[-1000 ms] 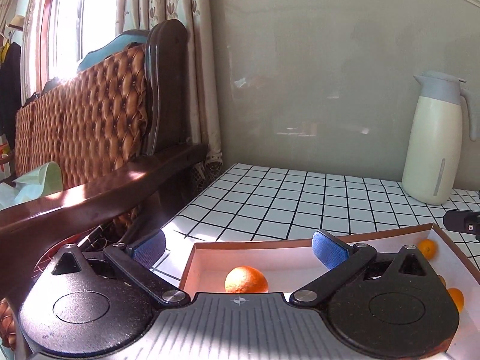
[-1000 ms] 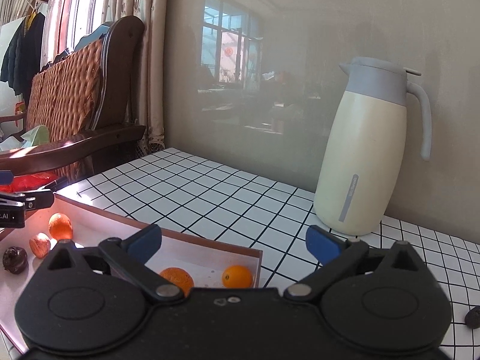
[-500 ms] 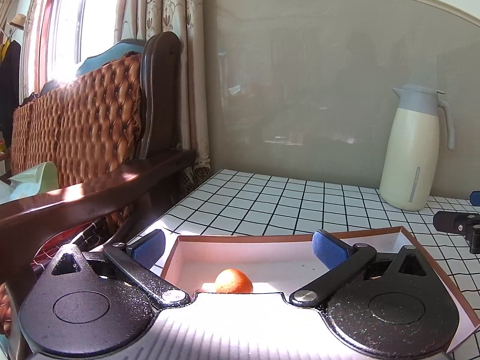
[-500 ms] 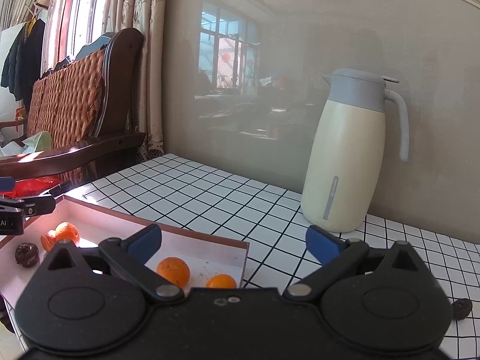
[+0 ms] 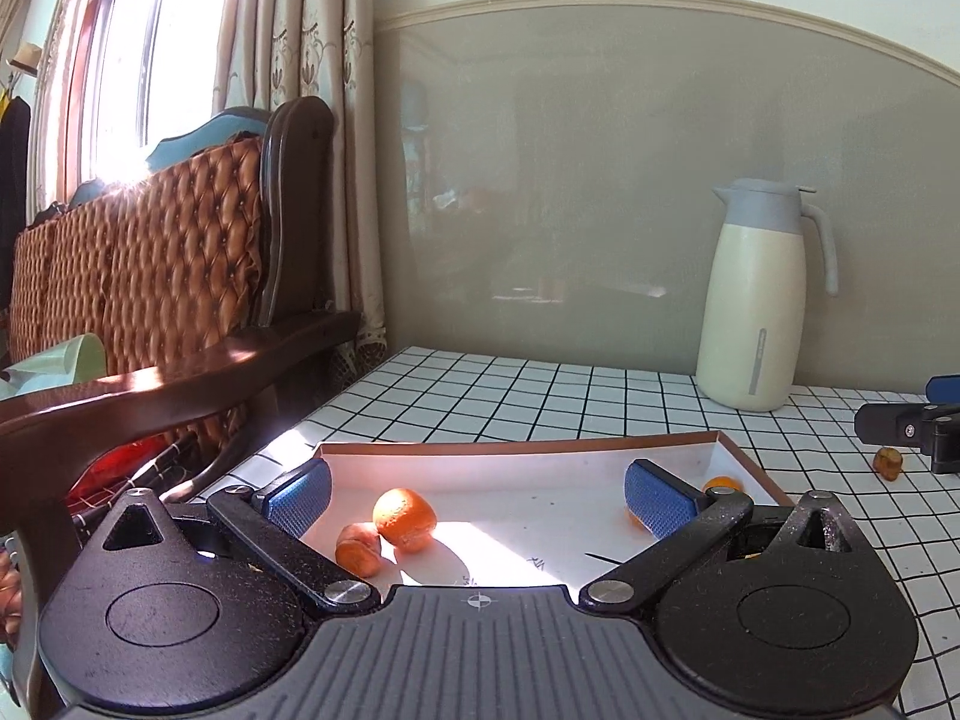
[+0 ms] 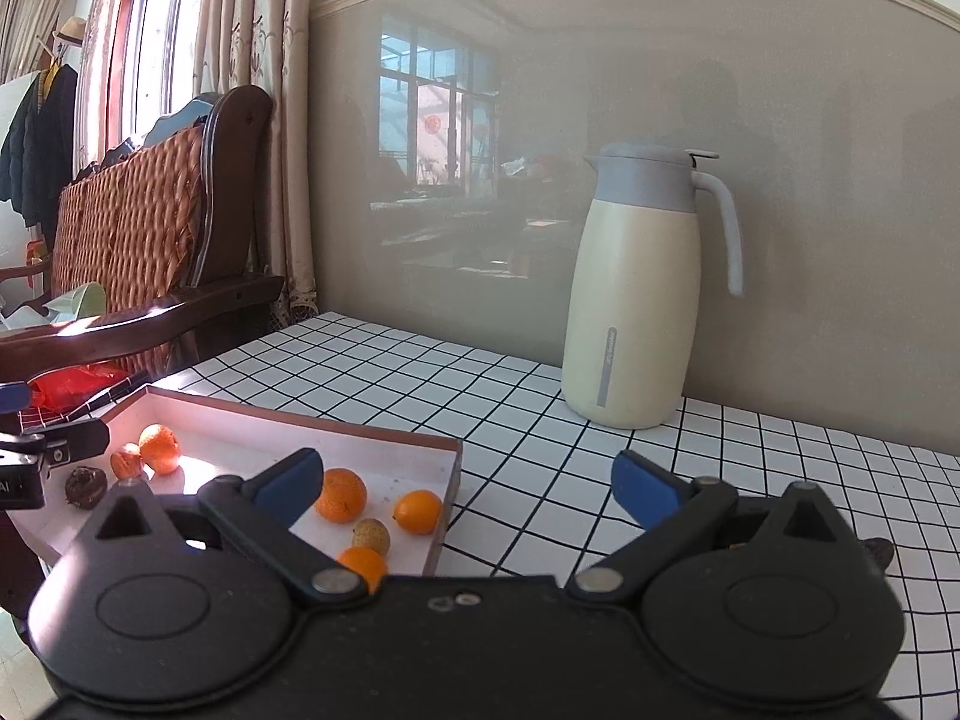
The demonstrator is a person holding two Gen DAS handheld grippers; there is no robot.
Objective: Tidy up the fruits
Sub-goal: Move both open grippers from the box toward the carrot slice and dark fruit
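A shallow white tray with a brown rim [image 5: 516, 447] [image 6: 336, 420] lies on the tiled table and holds several fruits. In the left wrist view an orange [image 5: 403, 518] and a small reddish fruit [image 5: 358, 550] lie in it, between the fingers of my left gripper [image 5: 478, 495], which is open, empty and above the tray's near part. My right gripper [image 6: 468, 480] is open and empty over the tray's right edge. Near it lie an orange [image 6: 341, 494], a kumquat [image 6: 418, 512] and a pale small fruit [image 6: 371, 536]. A dark fruit [image 6: 86, 486] lies at the tray's left.
A cream thermos jug [image 5: 759, 300] [image 6: 636, 294] stands at the back by the wall. A small brown fruit [image 5: 888, 463] lies on the table right of the tray. A dark fruit [image 6: 879, 552] lies on the table at right. A wooden sofa [image 5: 156, 300] borders the table's left.
Both grippers have pulled back and risen, so more of the tray and table shows. Both stay open and empty.
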